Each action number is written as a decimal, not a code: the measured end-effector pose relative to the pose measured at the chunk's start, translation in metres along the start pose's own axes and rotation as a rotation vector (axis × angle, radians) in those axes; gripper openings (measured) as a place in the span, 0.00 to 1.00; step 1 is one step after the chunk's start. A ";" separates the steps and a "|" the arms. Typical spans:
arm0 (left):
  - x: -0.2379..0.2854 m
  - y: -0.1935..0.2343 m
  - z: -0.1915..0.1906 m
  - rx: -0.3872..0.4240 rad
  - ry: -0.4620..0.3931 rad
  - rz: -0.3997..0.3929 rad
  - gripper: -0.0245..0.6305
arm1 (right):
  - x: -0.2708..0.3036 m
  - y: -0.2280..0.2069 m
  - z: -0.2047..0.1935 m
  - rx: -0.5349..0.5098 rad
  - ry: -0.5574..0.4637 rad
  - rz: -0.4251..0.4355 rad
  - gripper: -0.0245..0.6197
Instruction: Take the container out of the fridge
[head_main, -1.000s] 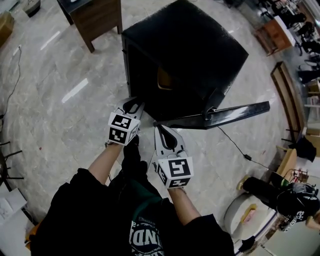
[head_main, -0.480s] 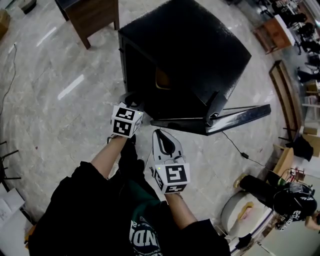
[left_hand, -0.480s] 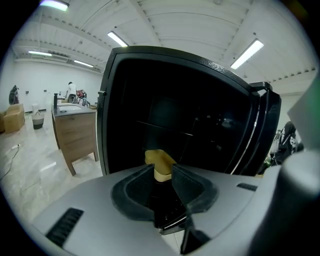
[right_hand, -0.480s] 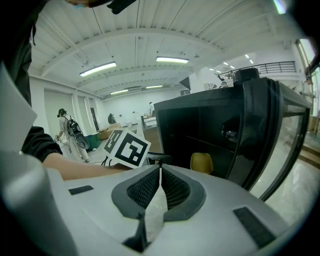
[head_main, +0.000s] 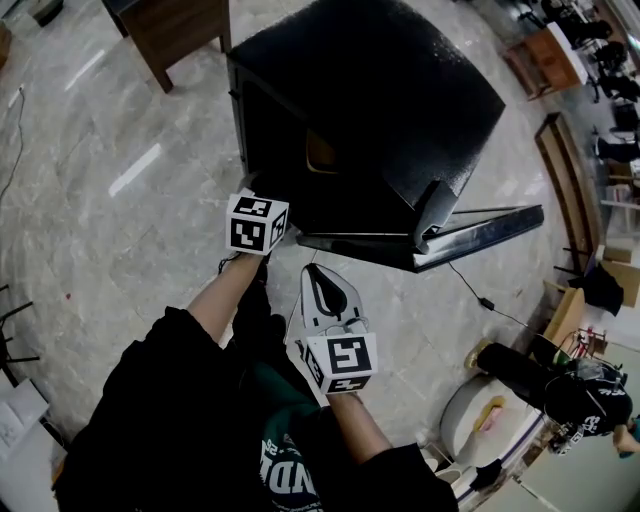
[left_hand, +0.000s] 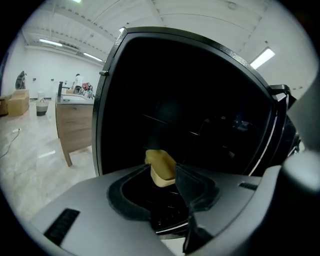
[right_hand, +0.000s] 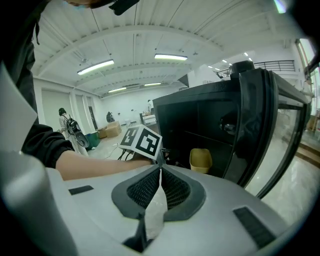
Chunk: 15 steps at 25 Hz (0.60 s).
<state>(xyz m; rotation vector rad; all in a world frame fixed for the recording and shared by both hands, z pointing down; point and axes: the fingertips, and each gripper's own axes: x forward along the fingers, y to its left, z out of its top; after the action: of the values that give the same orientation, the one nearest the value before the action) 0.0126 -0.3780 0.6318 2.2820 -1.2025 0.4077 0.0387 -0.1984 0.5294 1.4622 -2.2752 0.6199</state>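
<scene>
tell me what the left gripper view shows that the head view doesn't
Only the left gripper view: the left gripper with its jaws apart, having just been opening. The container is framed in the gap ahead of them, not gripped.
Only the head view: the right gripper, the person's arms, a cable on the floor, and the top of the fridge.
Both: the fridge, its open door, the container inside, and a wooden table.

Large open lab hall — polished marble floor (head_main: 110, 260), strip lights (right_hand: 95, 66) on white ceiling (right_hand: 135, 40), wooden desks (head_main: 185, 35).
</scene>
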 end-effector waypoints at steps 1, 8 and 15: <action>0.003 0.001 -0.001 -0.016 -0.001 0.002 0.25 | -0.001 0.000 -0.002 0.000 0.003 -0.001 0.09; 0.021 0.005 -0.006 -0.102 -0.003 0.003 0.26 | -0.002 -0.003 -0.011 0.004 0.020 -0.006 0.09; 0.040 0.007 -0.016 -0.164 0.006 0.004 0.26 | -0.005 -0.007 -0.024 0.010 0.046 -0.017 0.09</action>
<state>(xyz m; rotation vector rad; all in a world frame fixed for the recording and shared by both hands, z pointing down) 0.0293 -0.3987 0.6666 2.1373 -1.1929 0.3049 0.0487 -0.1842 0.5478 1.4551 -2.2259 0.6540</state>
